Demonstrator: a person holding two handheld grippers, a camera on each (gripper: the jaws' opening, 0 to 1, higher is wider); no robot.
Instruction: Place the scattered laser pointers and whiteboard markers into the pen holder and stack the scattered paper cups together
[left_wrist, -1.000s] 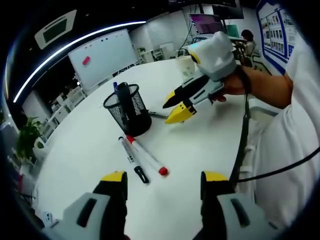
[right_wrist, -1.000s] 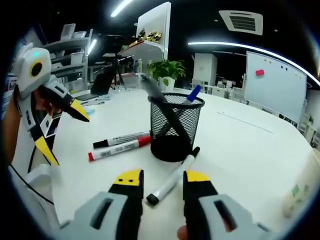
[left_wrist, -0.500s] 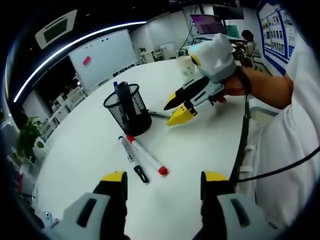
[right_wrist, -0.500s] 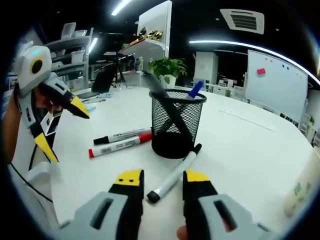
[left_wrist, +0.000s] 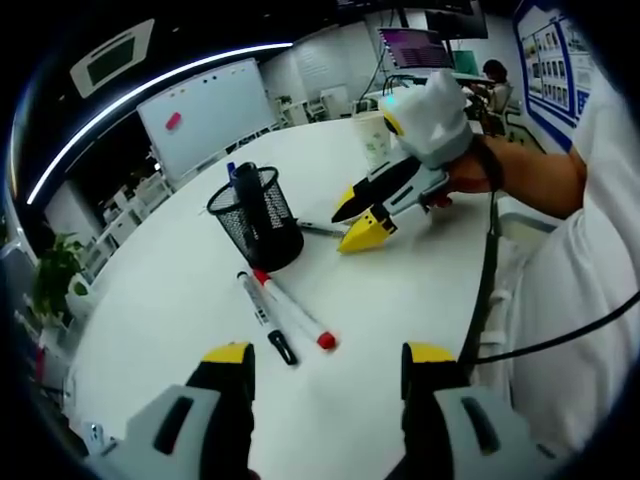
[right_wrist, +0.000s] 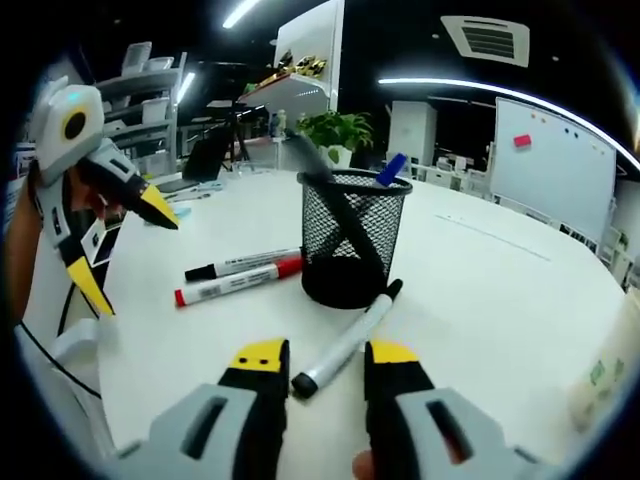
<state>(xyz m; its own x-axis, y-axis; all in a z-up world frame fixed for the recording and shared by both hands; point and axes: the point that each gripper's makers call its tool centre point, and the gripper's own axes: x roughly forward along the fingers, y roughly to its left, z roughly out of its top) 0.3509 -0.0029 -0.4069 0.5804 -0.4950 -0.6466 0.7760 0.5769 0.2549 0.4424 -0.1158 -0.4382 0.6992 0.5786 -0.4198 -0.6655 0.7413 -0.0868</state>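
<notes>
Mesh pen holder (right_wrist: 354, 238) stands upright on white table (right_wrist: 500, 300), with a blue-capped marker (right_wrist: 391, 168) and a dark pen-like item sticking out of it. Right gripper (right_wrist: 316, 355) hovers low over the table, jaws apart, a black-capped whiteboard marker (right_wrist: 345, 340) lying on the table between the 2 jaw tips, its far end touching or just beside the holder base; cannot tell if the jaws touch it. Left of the holder in the right gripper view, 2 more markers lie side by side: a black-capped one (right_wrist: 240, 265) and a red-capped one (right_wrist: 237, 283). Left gripper (right_wrist: 122, 240) shows at the left edge of that view, jaws wide apart, held above the table.

Left gripper view: left gripper (left_wrist: 325, 357) jaws apart with nothing between them, above bare table (left_wrist: 400, 290). Red-capped marker (left_wrist: 295, 312) and black-capped marker (left_wrist: 265, 320) lie just ahead, pen holder (left_wrist: 256, 220) behind them. Right gripper (left_wrist: 365, 218) sits beside the holder, held by a hand (left_wrist: 465, 175). Paper cup (left_wrist: 371, 135) stands further back on the table. Whiteboard (left_wrist: 205, 115) in the background.
</notes>
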